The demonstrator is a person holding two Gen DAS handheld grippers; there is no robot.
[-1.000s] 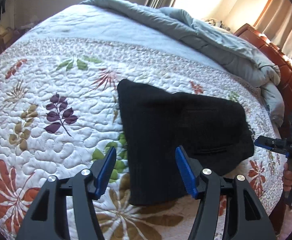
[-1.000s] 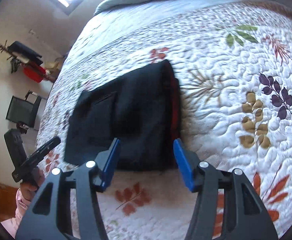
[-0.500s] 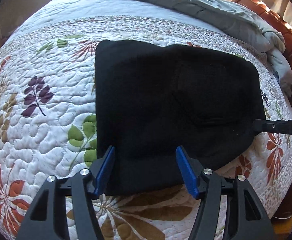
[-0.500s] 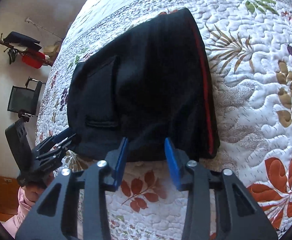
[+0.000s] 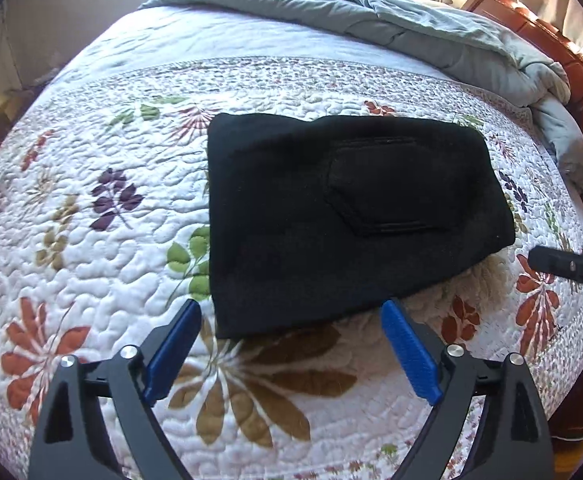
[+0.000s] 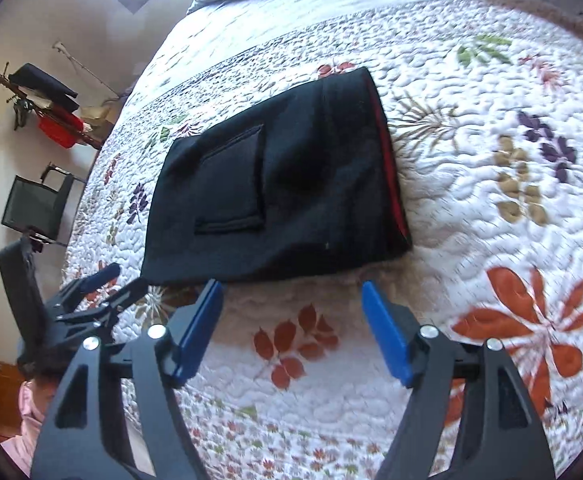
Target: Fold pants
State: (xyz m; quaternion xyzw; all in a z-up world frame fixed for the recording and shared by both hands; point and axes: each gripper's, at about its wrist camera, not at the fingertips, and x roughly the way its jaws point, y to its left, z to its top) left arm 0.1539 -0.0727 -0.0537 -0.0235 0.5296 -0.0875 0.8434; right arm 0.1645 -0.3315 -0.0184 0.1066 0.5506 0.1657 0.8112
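Flat on puckered floral quilt (image 5: 91,240), folded black pants (image 5: 331,216); both jaws opening, empty.

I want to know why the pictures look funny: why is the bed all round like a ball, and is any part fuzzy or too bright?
Left wrist view: the fisheye lens bulges the quilt into a dome; the window behind the grey duvet glares white; the black pants look sharp but too dark for folds. Right wrist view: same bulge, with the orange flower smeared by motion blur.

folded pants (image 5: 331,216) on quilt (image 5: 91,240), crumpled duvet (image 5: 411,28) behind, both tongs just before the pants
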